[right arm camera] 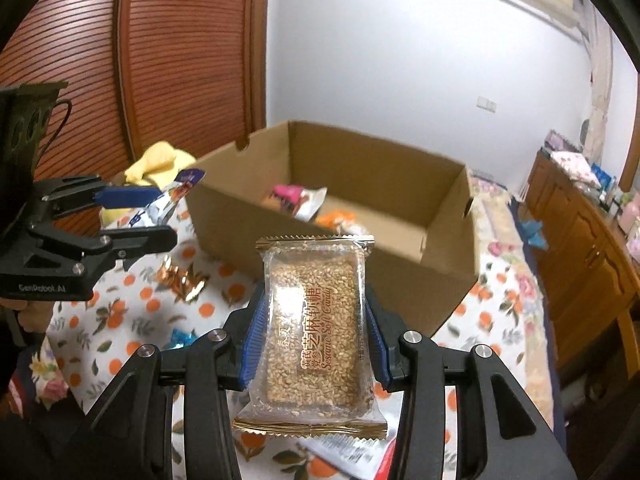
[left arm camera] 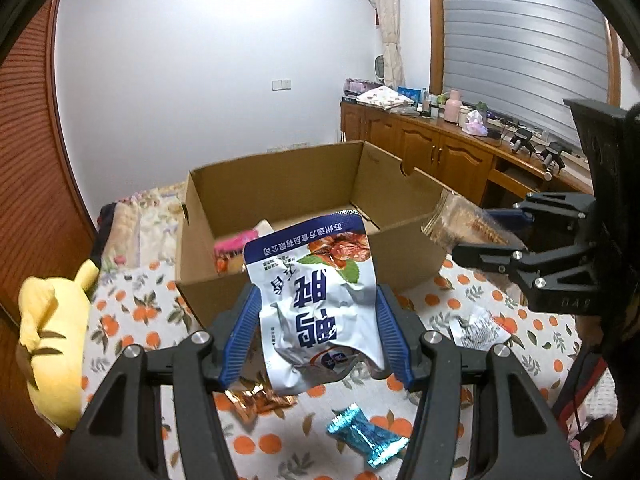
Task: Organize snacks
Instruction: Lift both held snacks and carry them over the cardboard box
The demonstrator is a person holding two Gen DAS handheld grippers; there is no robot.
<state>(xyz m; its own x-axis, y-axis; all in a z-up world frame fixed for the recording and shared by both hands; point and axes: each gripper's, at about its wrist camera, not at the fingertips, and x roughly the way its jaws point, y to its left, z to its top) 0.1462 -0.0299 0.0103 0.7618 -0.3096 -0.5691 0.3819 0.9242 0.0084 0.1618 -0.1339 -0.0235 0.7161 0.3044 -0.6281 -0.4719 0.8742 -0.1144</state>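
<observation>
Over on the far left a yellow plush toy (left arm camera: 48, 344) lies on the orange-print bedspread (left arm camera: 132, 316), and just to its right the left gripper (left arm camera: 318, 312) has its blue fingers (left arm camera: 240, 332) clamped on a crumpled white-and-blue snack bag (left arm camera: 316, 304), held up in front of the cardboard box (left arm camera: 280, 184). Below that bag, on the bedspread, sit a copper foil wrapper (left arm camera: 256, 400) and a teal foil candy (left arm camera: 366, 436), near each other but apart. The box stands open-topped, and inside it there's a pink-topped packet (right arm camera: 298, 198) against the left wall, with something orange (right arm camera: 336, 218) beside it, too blurred to name. Moving right, a white printed packet (left arm camera: 478, 330) lies flat on the bedspread just off the box's near right corner. And the right gripper (right arm camera: 316, 332) grips a clear-wrapped sesame candy bar (right arm camera: 314, 332) with both fingers (right arm camera: 256, 344) pressed to its long edges, the bar upright before the box's near wall, not yet over the opening. Far right, a wooden cabinet (left arm camera: 440, 148) carries assorted clutter.
</observation>
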